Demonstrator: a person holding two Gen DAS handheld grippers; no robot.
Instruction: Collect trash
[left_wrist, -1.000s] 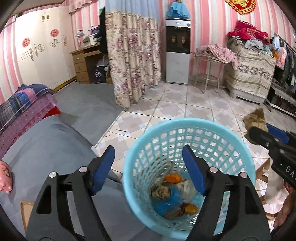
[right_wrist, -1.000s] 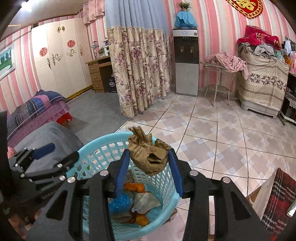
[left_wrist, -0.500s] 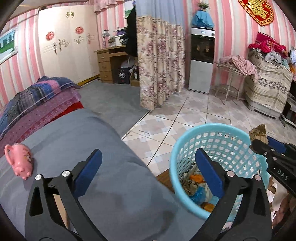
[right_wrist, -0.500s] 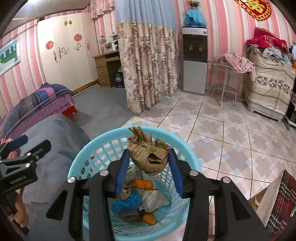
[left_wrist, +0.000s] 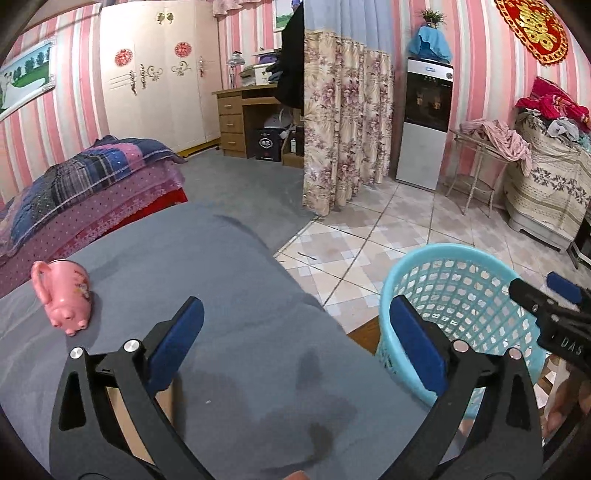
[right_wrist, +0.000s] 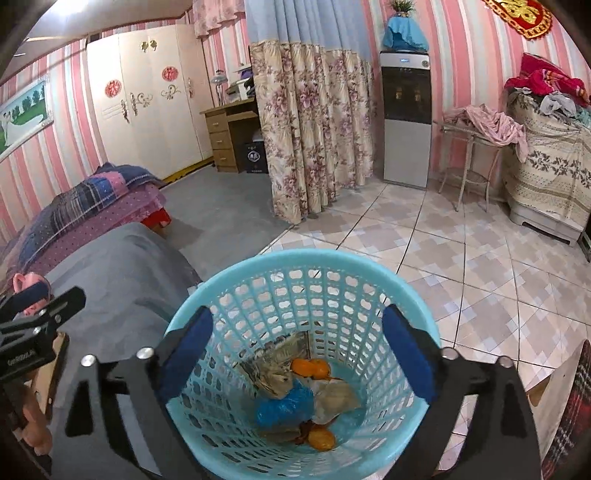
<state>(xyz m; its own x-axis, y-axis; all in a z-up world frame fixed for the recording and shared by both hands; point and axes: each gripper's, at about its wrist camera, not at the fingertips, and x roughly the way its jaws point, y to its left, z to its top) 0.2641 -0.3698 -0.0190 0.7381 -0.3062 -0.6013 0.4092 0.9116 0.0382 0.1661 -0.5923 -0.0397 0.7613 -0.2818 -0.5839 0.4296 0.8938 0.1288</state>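
Observation:
A light blue mesh basket (right_wrist: 295, 266) stands on the floor beside a grey-covered table (left_wrist: 221, 295). It holds trash: brown crumpled paper (right_wrist: 275, 363), orange peels (right_wrist: 310, 367) and a blue bag (right_wrist: 284, 404). My right gripper (right_wrist: 297, 354) is open and empty, right above the basket's mouth. My left gripper (left_wrist: 295, 343) is open and empty, over the grey cloth, left of the basket (left_wrist: 454, 258). A pink pig-shaped mug (left_wrist: 64, 295) lies on the cloth at the left.
A bed with folded plaid quilts (left_wrist: 85, 177) is at the left. A floral curtain (left_wrist: 343, 125), a water dispenser (left_wrist: 424, 122) and a desk (left_wrist: 243, 118) stand farther back. A cloth-covered pile (left_wrist: 550, 177) is at the right. Tiled floor (right_wrist: 461, 251) lies beyond the basket.
My right gripper has opened and dropped the brown crumpled paper into the basket. My left gripper has swung left, from over the basket to over the grey cloth.

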